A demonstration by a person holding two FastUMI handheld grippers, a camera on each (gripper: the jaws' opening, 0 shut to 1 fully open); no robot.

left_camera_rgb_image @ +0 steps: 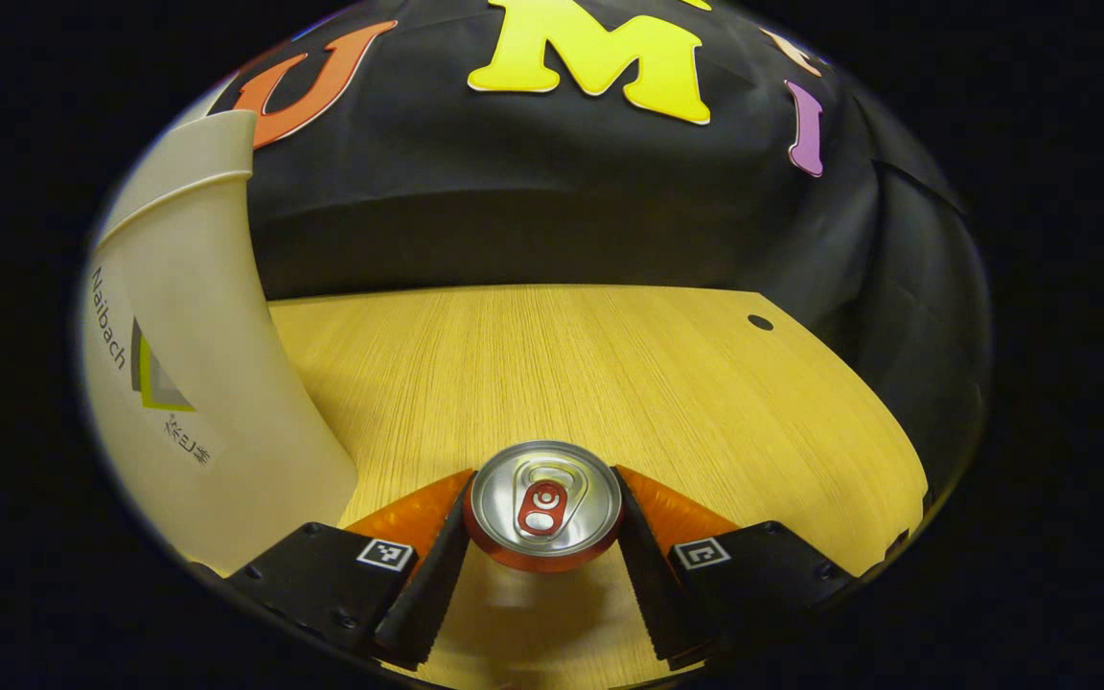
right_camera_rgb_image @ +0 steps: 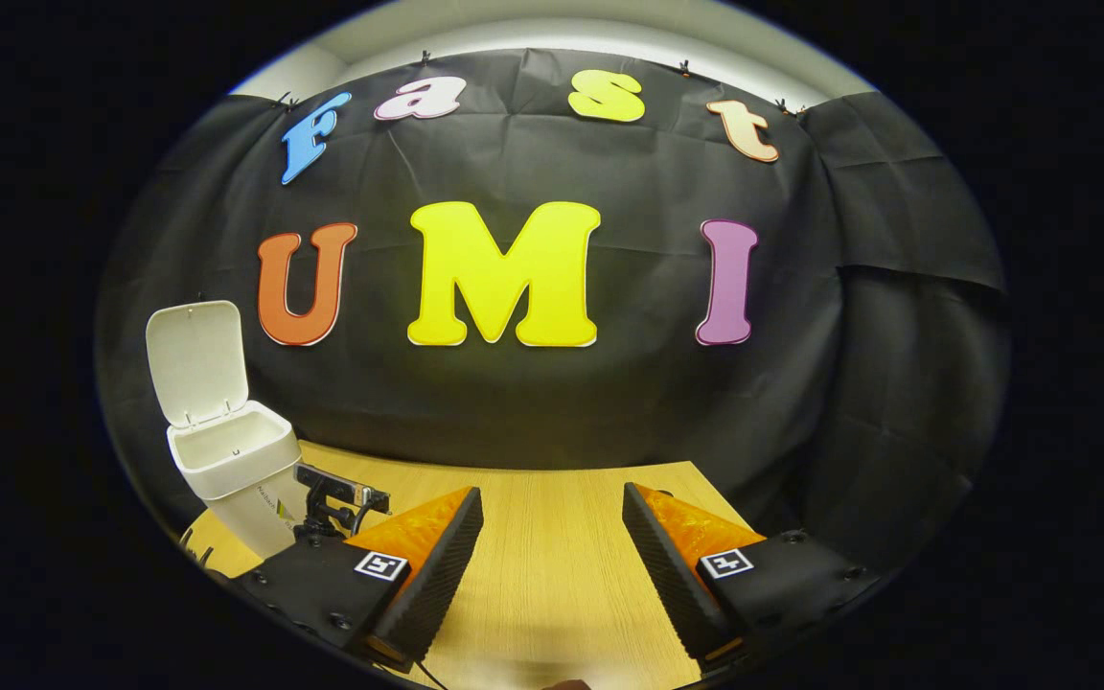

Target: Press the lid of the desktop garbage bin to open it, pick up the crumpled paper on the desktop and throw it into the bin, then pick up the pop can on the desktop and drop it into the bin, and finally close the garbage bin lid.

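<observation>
While the left gripper (left_camera_rgb_image: 544, 537) hugged the pop can (left_camera_rgb_image: 544, 505) between both fingers, top end facing up the view, the right gripper (right_camera_rgb_image: 552, 556) hung wide open with nothing in it, above the wooden desktop (right_camera_rgb_image: 562, 565). The can's round, smooth side could slip out, or it could bump the rim of the white garbage bin (left_camera_rgb_image: 197, 402) standing close by, whose lid (right_camera_rgb_image: 197, 362) stood up open. No crumpled paper lay on the bare yellow wood I could see, and black cloth (right_camera_rgb_image: 552, 402) hung behind the desk.

pop can (left_camera_rgb_image: 544, 506) upright on tabletop (left_camera_rgb_image: 609, 374), between left tongs (left_camera_rgb_image: 544, 537) | garbage bin (left_camera_rgb_image: 197, 402) on tabletop, left of can | lid (right_camera_rgb_image: 195, 362) raised behind bin's opening
</observation>
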